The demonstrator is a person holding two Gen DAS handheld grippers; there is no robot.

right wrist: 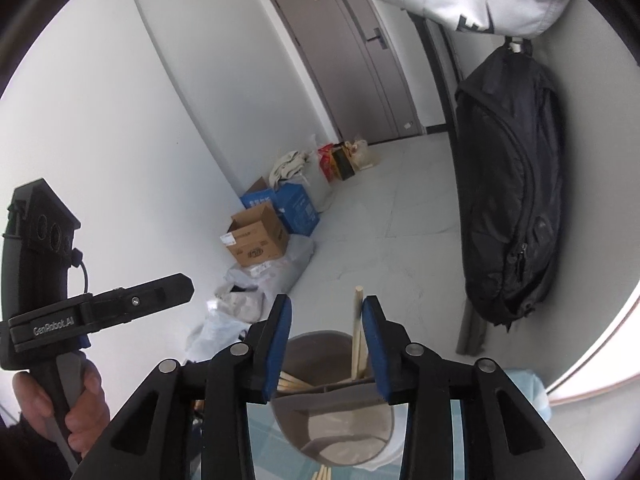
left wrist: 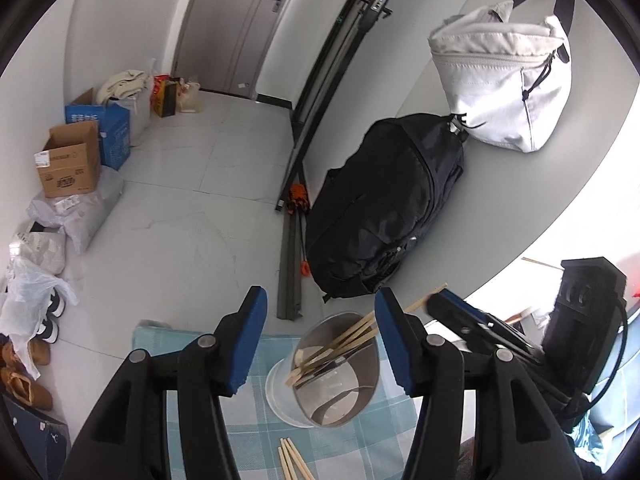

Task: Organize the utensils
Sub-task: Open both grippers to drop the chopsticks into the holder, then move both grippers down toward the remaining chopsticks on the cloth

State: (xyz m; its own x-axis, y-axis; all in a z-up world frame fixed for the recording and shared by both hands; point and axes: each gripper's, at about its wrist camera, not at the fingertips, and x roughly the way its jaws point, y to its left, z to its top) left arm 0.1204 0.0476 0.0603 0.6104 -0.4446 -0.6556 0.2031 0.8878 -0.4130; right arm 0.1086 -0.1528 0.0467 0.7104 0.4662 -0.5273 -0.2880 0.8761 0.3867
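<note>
- White walls (left wrist: 120, 20) and a pale tiled floor (left wrist: 200, 200) — daylight glares in at the right.
- A grey door (left wrist: 248, 20) stands at the far end.
- Cardboard boxes (left wrist: 70, 160), a blue box (left wrist: 108, 128) and plastic bags (left wrist: 76, 216) line the left wall.
- A black backpack (left wrist: 384, 208) and a white bag (left wrist: 504, 80) hang on the right wall.

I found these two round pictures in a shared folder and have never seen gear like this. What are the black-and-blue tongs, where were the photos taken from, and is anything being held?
No robot here: a person holds a hand-gripped clamp in each hand, each with a fisheye camera looking along its blue fingers. One picture is from the left gripper, the other from the right gripper. Below them a clear cup stands on a checked cloth, with chopsticks leaning inside and more chopsticks loose on the cloth. Both grippers look open, gripping nothing; one stick rises between the right one's pads.
</note>
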